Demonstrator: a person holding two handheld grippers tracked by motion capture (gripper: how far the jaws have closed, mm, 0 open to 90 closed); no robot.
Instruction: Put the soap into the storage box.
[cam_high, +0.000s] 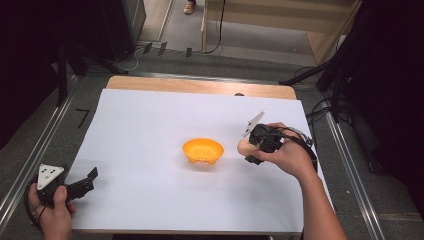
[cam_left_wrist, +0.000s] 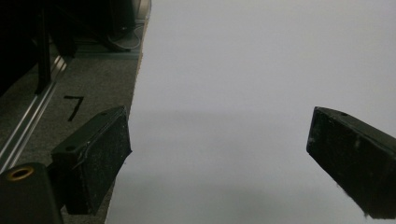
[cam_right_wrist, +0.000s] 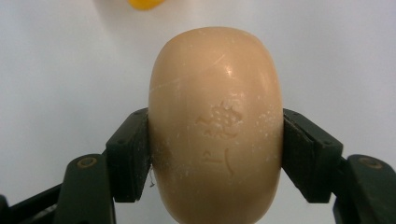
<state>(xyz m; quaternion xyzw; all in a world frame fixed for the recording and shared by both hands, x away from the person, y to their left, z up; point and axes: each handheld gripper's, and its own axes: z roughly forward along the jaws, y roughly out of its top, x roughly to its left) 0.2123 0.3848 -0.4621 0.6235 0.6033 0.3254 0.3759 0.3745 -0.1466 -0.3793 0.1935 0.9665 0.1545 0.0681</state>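
right gripper (cam_right_wrist: 215, 154) clamps the tan soap bar (cam_right_wrist: 215, 121) beside the orange bowl (cam_high: 202, 150) — left gripper (cam_left_wrist: 219, 154) gapes wide, empty.

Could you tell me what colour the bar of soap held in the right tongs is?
Pale tan-beige, with a stamped mark; the soap shows best in the right gripper view.

Soap bar (cam_right_wrist: 216, 126): tan-beige w/ embossed mark. Bowl (cam_high: 202, 150): orange. Bench (cam_high: 150, 120): white sheet, wood edge at back. Hand-held gripper pads (cam_left_wrist: 100, 161): black.
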